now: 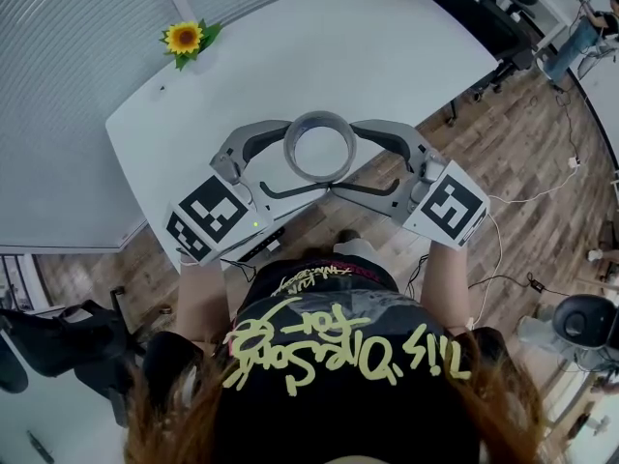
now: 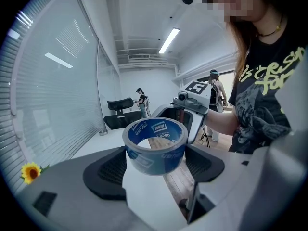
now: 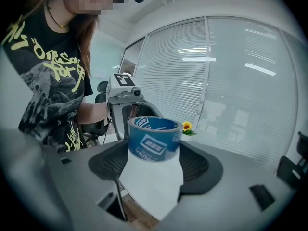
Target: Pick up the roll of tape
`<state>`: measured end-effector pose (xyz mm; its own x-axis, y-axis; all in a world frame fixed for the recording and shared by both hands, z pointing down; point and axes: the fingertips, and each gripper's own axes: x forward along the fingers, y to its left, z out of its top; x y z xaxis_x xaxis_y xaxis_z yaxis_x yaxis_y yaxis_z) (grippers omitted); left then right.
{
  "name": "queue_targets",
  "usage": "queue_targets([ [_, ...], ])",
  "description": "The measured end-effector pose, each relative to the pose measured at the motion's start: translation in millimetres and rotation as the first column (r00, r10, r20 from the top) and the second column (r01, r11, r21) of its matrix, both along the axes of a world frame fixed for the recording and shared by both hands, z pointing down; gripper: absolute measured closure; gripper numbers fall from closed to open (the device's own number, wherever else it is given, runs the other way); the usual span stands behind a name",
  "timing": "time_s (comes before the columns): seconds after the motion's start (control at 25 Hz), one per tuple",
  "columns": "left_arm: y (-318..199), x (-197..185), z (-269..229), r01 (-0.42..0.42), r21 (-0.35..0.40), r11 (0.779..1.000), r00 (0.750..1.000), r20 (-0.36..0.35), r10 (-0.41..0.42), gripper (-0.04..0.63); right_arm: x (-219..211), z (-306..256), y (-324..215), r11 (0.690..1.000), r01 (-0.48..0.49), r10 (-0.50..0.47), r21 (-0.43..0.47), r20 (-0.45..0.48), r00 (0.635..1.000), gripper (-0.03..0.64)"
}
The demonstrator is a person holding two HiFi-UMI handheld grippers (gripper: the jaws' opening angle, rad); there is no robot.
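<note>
1. Tape: blue roll with white print, lying flat with the hole upward; it is at the near edge of the table, with the wood floor just past it at 6 o'clock; whether it rests on the table or is raised just above it cannot be told.
2. Left gripper: reaches the tape from 8 o'clock in the head view; jaws stand apart with the roll between them; one tip is at the roll's 10 o'clock, the other at its 6 o'clock; in the left gripper view the black pads sit just beside the roll's wall on each side; contact cannot be confirmed.
3. Right gripper: reaches the tape from 4 o'clock in the head view; jaws likewise apart and straddling the same roll, with tips at 2 and 6 o'clock; pads are just beside its wall.
4. Marker cubes: left at the tape's 8 o'clock, right at its 4 o'clock; both are off the table's edge, above the floor.
5. Sunflower: on the table at 10 o'clock from the tape, well apart, near the far left edge.
6. Person: black shirt with yellow lettering, at 6 o'clock from the tape; one forearm runs to each gripper.
</note>
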<state>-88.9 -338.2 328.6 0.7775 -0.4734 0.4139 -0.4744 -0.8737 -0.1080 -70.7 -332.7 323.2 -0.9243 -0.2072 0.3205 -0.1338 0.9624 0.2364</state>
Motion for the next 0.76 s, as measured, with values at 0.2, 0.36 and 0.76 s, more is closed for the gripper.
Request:
queue_targets([
  [0.2,0.5,0.7,0.7,-0.003,-0.005,1.0,1.0,0.0,0.003,0.216,0.2,0.2,0.5,1.0,0.0,0.0,-0.005,0.007,1.0,0.284],
  [0.36,2.7,-0.2,-1.3,0.0,0.0,1.0,1.0,0.003,0.0,0.216,-0.2,-1.6,2.8,1.0,0.0,0.0,0.004,0.004,1.0,0.284],
  [0.76,5.1,-4.8,-2.9,-0.003,0.005,1.0,1.0,0.007,0.003,0.216,-5.1,-3.3,5.4,1.0,-0.005,0.005,0.019,-0.005,1.0,0.284],
])
